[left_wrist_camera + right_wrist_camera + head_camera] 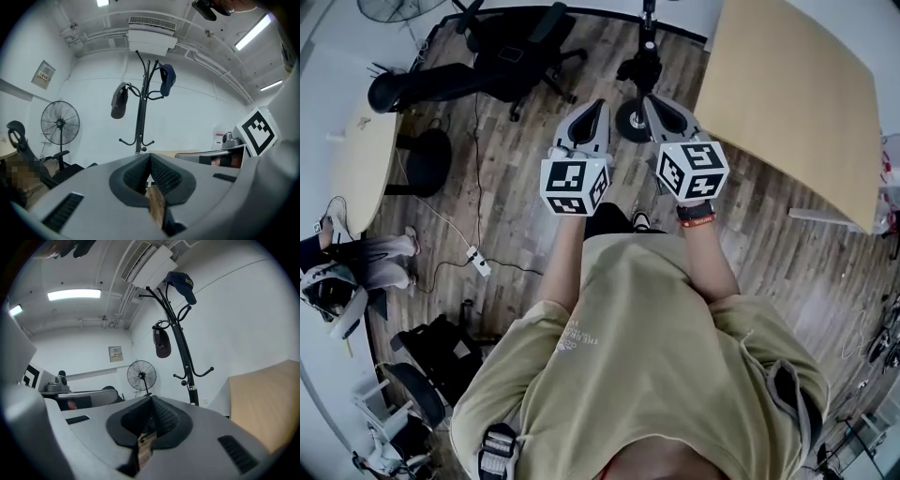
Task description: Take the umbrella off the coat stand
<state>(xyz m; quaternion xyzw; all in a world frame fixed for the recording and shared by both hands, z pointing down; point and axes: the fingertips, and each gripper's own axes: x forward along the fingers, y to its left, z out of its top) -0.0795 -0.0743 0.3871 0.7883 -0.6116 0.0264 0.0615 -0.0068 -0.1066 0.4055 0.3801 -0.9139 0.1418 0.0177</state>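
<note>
**Item 1. Hand-held grippers, count: two.**
- Left gripper (149,155), grey shell with black ribbed pads and a black-and-white marker cube: jaws pressed together tip to tip, nothing between them, touching nothing.
- Right gripper (151,399), same make: jaws likewise closed, empty and clear of every object.
- In the head view both are held side by side in front of the person's chest, left gripper (596,105) and right gripper (652,101) pointing towards the stand's base.

**Item 2. Short folded umbrella, dark grey fabric, count: one.**
- The umbrella (119,101) hangs upright by a thin loop from an upper hook arm of the stand, to the left of the pole, its body free of the pole.
- It is compact, rounded at the lower end and fully closed. The right gripper view shows the umbrella (162,343) on the same side, below the cap.
- It is well apart from both grippers.

**Item 3. Tall black metal coat stand with curved hook arms, count: one.**
- The coat stand (139,110) has an upper and a lower tier of hooks.
- Its round base (632,121) stands on the brown wood-plank floor (534,187), just beside the near corner of the table.

**Item 4. Navy peaked cap, count: one.**
- The cap (167,78) sits on a top hook, right of the pole.

**Item 5. Surroundings.**
- One black pedestal fan (60,123).
- One pale beige wooden table (787,94).
- One white ceiling air-conditioning unit (152,41).
</note>
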